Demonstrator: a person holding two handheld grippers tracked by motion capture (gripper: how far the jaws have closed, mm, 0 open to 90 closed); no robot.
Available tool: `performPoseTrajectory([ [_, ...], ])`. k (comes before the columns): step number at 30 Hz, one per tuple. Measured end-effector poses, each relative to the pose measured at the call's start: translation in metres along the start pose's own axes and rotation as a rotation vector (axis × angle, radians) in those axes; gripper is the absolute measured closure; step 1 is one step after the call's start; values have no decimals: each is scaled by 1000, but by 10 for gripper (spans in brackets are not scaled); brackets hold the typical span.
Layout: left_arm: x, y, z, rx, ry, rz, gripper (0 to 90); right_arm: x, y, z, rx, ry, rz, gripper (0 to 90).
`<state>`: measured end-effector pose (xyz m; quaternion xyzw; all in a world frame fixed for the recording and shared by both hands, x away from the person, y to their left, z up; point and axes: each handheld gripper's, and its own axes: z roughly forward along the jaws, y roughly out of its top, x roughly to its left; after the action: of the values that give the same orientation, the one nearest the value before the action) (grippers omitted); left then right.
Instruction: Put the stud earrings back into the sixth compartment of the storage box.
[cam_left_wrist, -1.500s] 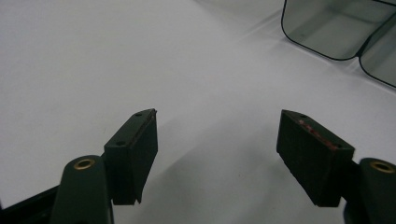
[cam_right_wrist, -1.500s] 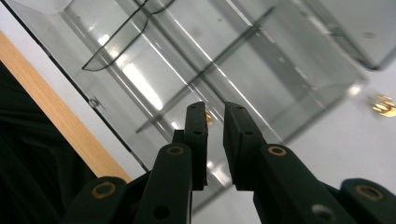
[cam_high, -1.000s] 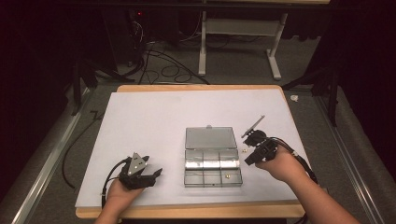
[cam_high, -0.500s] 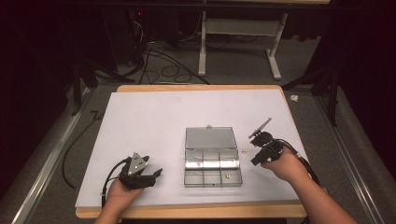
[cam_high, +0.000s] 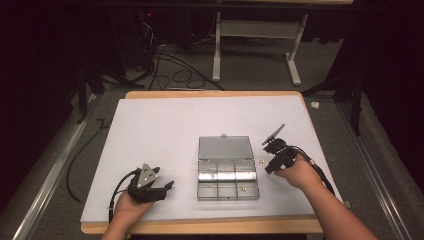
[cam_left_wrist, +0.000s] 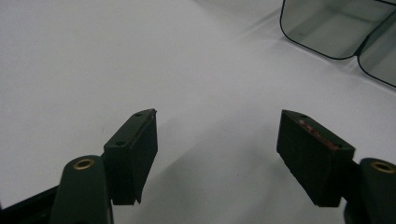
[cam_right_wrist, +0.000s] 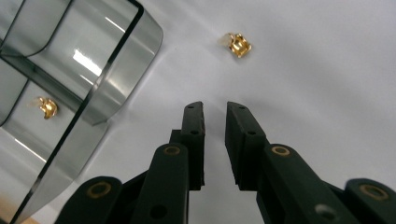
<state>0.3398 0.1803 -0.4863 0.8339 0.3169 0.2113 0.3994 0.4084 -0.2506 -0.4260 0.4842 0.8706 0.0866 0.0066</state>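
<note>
1. Just right of the clear box, on the white sheet, lies a small brass-coloured fitting (cam_right_wrist: 240, 45), loose and apart from everything. It is squarish, folded from thin shiny metal. In the high view it is a gold speck (cam_high: 261, 161) between the box and the right gripper.
2. A second fitting of the same kind (cam_right_wrist: 46, 107) sits inside a near-right compartment of the box. By my reading the job is sorting these pieces into the box, so the loose one is likely next.
3. Around it, the compartment box (cam_high: 228, 177) is smoky transparent plastic with rounded corners and glossy walls. Its lid (cam_high: 224, 147) lies flat on the far side, hinged back so the cells are reachable from above.
4. Right gripper (cam_right_wrist: 215, 116): its black jaws stand nearly together with a narrow gap, holding nothing, tips aimed at the loose fitting but short of it. It would need to widen before closing on the piece.
5. Left gripper (cam_left_wrist: 217, 140): jaws spread wide and empty, parked on the near left, well apart from the box, probably just waiting.
6. Under everything, the white sheet (cam_high: 165, 130) is matte and smooth and covers a wooden table (cam_high: 210, 93).
</note>
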Motion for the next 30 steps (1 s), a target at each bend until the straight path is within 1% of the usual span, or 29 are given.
performPoseTrajectory([
  [3,1,0,0,1,-3,-5,298,2,4,2,8,2,6,780],
  [4,1,0,0,2,-2,-7,298,1,6,3,5,2,-11,779],
  [5,1,0,0,2,-2,-7,298,1,6,3,5,2,-11,779],
  [6,0,0,0,3,-1,-4,298,2,8,4,6,2,4,779],
  [12,1,0,0,1,-6,-7,298,2,18,3,-1,-1,-8,779],
  [13,1,0,0,0,-5,-5,298,2,19,2,-5,0,-4,779],
  [15,0,0,0,-8,-4,-6,297,1,22,3,-7,-3,-9,779],
  [16,0,0,0,-6,-6,-10,297,1,24,3,-5,0,-1,777],
  [20,0,0,0,-7,-5,-9,297,-1,30,5,-4,-7,-4,771],
  [22,1,0,0,-9,-6,-10,297,-2,34,7,-4,-6,12,770],
  [28,0,0,-1,-10,-6,-7,297,-4,38,9,0,-10,4,771],
  [29,0,0,-1,-10,-7,-7,297,-3,39,10,5,-13,14,771],
  [30,1,0,0,-9,-7,-10,297,-4,40,11,4,-12,4,771],
])
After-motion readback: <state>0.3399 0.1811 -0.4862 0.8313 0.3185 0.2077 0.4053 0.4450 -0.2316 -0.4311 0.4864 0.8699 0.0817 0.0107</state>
